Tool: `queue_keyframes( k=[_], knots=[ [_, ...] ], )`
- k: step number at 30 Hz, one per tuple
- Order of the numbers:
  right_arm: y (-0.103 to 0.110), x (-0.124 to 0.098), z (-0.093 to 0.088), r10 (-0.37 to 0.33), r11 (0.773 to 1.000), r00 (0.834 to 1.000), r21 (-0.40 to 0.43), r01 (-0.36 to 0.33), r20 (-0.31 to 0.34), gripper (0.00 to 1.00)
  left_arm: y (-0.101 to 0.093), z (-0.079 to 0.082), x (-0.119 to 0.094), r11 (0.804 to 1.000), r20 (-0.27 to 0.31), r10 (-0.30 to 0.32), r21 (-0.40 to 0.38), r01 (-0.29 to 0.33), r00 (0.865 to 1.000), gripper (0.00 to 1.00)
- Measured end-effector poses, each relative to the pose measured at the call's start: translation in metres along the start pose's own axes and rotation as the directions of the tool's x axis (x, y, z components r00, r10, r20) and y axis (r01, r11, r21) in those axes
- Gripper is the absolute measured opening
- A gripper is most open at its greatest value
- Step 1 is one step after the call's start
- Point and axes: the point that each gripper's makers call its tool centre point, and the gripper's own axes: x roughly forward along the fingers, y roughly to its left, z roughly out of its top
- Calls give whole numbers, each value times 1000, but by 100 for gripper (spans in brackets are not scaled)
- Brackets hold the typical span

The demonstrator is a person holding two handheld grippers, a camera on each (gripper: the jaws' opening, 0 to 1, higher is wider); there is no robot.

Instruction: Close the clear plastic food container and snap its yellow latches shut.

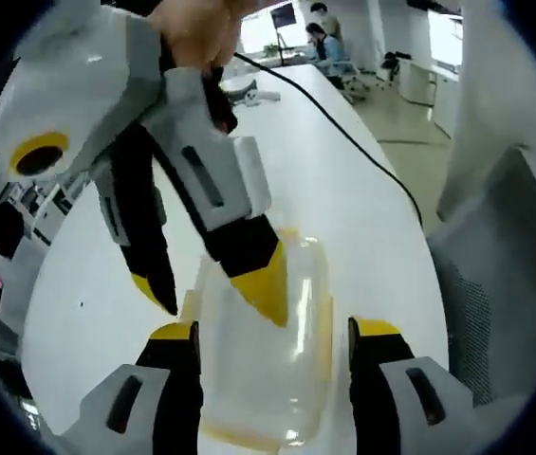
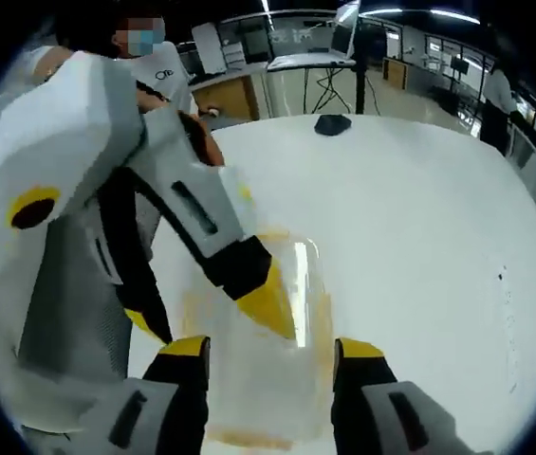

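Both grippers, jaws spread, meet over a clear plastic food container [image 1: 268, 351] on a white table [image 1: 343, 180], apparently pressing its lid down

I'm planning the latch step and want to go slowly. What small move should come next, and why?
Probably ease the left claw and right claw down onto the clear container to seat its lid. Both claws are open and straddle it from opposite sides, each with a yellow tip over the top. Whether the lid is fully seated or the latches are shut, I cannot tell.
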Motion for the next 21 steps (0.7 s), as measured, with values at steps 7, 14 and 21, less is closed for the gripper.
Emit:
queue_keyframes(
  k=[7,14,21],
  knots=[
    [4,-9,-10,-52,998,999,-19,52,-10,73,19,-14,-18,1000,-22,-9,-26,9,1000,70],
    [16,-14,-25,-54,998,998,-30,54,-29,79,17,-31,-26,990,-51,-120,-83,116,991,75],
    [23,-12,-36,-86,995,996,-47,85,-21,93,21,-46,-22,986,-110,-151,-85,142,982,87]
  ],
)
